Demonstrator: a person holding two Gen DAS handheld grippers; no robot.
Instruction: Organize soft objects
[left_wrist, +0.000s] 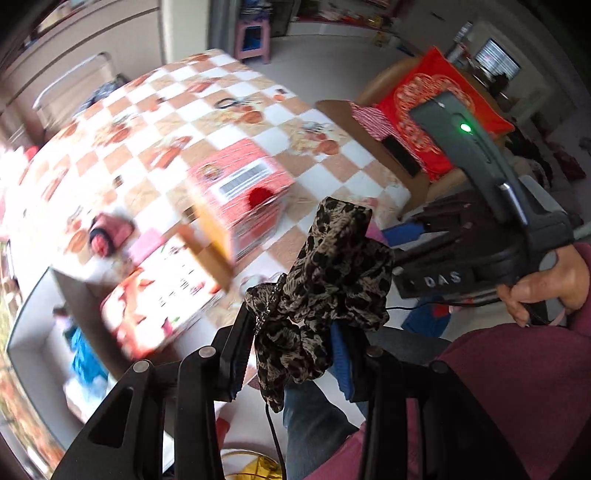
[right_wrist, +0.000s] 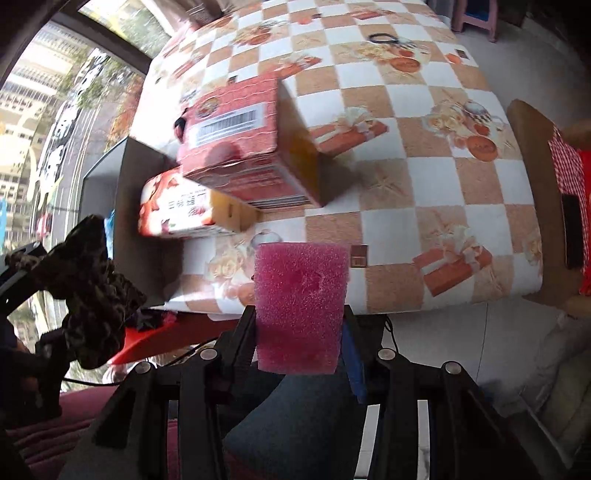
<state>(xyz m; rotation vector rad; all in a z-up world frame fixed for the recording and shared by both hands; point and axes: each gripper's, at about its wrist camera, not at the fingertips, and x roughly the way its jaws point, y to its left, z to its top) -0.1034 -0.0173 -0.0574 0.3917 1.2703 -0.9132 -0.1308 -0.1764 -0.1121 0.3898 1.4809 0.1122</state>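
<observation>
My left gripper (left_wrist: 295, 328) is shut on a leopard-print scrunchie (left_wrist: 328, 280), held in the air off the table's near edge; the scrunchie (right_wrist: 88, 295) also shows at the left of the right wrist view. My right gripper (right_wrist: 299, 332) is shut on a pink sponge block (right_wrist: 301, 306), hanging just off the near edge of the checkered table (right_wrist: 424, 177). In the left wrist view the right gripper's body (left_wrist: 476, 229) sits at the right, held by a hand (left_wrist: 543, 284). On the table lie a pink and black soft item (left_wrist: 107, 234) and a pink pad (left_wrist: 146, 243).
Two red cartons (right_wrist: 236, 147) stand stacked near the table's left part, one with an open flap. An open grey box (left_wrist: 40, 332) with blue contents sits beside the table. A chair with a red cushion (left_wrist: 439, 122) stands at the far right. A black hair tie (right_wrist: 382, 37) lies far across the table.
</observation>
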